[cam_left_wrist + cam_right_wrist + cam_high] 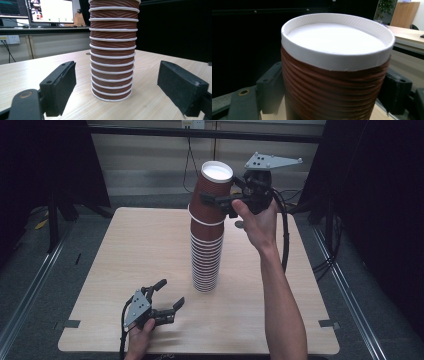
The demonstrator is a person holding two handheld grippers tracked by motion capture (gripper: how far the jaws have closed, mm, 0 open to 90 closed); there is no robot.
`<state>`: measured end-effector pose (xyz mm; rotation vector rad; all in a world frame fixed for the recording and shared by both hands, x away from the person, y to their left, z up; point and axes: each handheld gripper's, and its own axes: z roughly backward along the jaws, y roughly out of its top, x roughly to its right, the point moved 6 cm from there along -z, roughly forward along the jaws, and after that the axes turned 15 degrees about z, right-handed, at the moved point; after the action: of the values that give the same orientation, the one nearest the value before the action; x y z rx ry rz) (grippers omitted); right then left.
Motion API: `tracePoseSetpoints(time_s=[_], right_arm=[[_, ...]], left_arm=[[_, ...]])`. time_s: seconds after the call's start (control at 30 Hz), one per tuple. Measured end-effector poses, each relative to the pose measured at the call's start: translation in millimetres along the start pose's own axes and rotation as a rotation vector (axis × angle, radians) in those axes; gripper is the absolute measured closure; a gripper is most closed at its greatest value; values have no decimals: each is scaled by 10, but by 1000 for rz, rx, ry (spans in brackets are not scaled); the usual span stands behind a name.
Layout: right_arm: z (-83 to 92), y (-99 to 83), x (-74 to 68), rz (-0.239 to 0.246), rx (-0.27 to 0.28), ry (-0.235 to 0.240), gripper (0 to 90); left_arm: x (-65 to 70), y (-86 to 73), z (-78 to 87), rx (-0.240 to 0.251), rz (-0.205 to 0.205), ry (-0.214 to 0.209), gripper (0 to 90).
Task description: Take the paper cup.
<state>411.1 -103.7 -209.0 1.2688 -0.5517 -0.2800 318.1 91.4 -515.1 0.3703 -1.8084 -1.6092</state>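
Your left hand (140, 335) sits closest, low at the near edge of the surface (140, 245), with its tool (171, 292) lying level on the wood. That tool's jaws stand wide apart with nothing between them, and they point across the boards toward the foot of the cup stack (206, 260). In the left gripper view the stack (111, 62) rises between the two pads but well beyond them, touching neither.

The stack is a column of brown ribbed paper cups, all upside down, with white rims ringing it. It stands upright near the middle of the surface, its long axis vertical.

The top cup (216, 172) is also inverted, white base up and open mouth down over the top of the column. Its axis leans a little off vertical, the base tipped toward your right side.

Your right forearm reaches up and forward from the near edge. Your right hand (255, 222) is raised high, holding the right tool (212, 190) roughly level. That tool is clamped on the top cup; in the right gripper view its pads press both flanks of the cup (337, 40).

Around you the room is dark. Lit monitors (51, 11) and a wall socket (11, 39) show off to one side.
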Motion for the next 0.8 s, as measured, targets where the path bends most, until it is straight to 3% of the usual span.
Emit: tracePoseSetpoints(time_s=[0.1,0.3,0.33,0.8], right_arm=[[34,52,5,-6,38,-10,198],[64,101,16,-7,64,-14,199],[71,108,17,-8,67,-17,199],[191,197,48,-15,154,-49,200]], left_arm=[[0,0,0,-1,0,-1,154],[0,0,0,0,0,0,154],[-13,9,0,-1,-23,-2,154],[-13,8,1,-1,-22,-2,153]])
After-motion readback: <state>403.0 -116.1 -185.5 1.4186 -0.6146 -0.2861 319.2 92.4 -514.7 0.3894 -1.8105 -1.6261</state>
